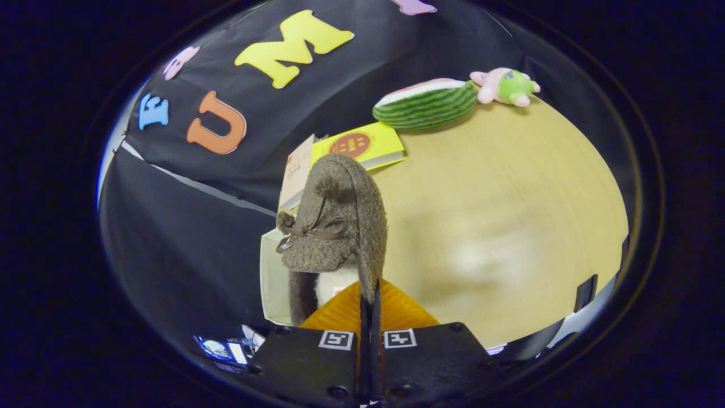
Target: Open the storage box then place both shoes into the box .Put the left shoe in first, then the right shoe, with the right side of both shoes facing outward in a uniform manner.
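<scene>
One slipper [334, 226] was clamped in the gripper [369, 300], lifted | box [271, 283] just beside slipper | placement apparently unfinished; second shoe's status unknown.

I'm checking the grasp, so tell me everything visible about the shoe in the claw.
The shoe is a grey-brown slipper of woolly, boucle-like fabric with a pale fleecy lining, a thin brown ribbon bow and two pompoms on top. The claw is shut on its collar edge, holding it lifted, toe pointing away, above the wooden table.
</scene>
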Demonstrator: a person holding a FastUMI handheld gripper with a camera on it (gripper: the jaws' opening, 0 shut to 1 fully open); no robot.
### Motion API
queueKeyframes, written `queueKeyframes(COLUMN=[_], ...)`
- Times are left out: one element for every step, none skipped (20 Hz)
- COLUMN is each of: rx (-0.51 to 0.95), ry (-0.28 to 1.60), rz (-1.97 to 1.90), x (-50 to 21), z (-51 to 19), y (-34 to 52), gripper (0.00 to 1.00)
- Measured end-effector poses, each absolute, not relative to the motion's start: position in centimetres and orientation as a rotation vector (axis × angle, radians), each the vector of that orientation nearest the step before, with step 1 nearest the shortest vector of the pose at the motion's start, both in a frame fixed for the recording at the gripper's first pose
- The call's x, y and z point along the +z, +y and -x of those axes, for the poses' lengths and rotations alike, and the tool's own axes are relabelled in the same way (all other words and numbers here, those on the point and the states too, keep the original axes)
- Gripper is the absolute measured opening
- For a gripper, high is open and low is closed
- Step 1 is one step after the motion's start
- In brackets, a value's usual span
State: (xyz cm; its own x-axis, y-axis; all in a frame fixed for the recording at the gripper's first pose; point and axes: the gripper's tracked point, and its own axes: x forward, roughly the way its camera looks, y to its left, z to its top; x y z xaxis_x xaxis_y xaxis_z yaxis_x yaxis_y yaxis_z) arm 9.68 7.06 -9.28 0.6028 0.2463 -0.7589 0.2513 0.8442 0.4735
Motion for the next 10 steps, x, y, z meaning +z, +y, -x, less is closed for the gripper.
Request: queueKeyframes(rx=[0.006, 0.013, 0.021, 0.031, 0.044, 0.055, 0.065, 0.069, 0.071, 0.069], ry=[0.924, 0.913, 0.904, 0.903, 0.907, 0.913, 0.918, 0.923, 0.934, 0.946], rz=[-0.576, -0.561, -0.545, -0.524, -0.504, -0.487, -0.473, -0.466, -0.461, -0.457], x=[-8.3, -7.5, -6.9, -6.5, -6.4, -6.2, -6.3, -6.6, -7.2, -7.7], z=[-10.1, -10.4, -10.7, -10.9, -11.0, -11.1, -11.4, -11.8, -12.1, -12.4], y=[8.6, 10.2, 11.8, 13.4, 15.1, 16.8, 18.3, 19.7, 21.0, 22.2], gripper=[0.06, 0.06, 0.06, 0.06, 0.06, 0.06, 0.06, 0.06, 0.06, 0.06])
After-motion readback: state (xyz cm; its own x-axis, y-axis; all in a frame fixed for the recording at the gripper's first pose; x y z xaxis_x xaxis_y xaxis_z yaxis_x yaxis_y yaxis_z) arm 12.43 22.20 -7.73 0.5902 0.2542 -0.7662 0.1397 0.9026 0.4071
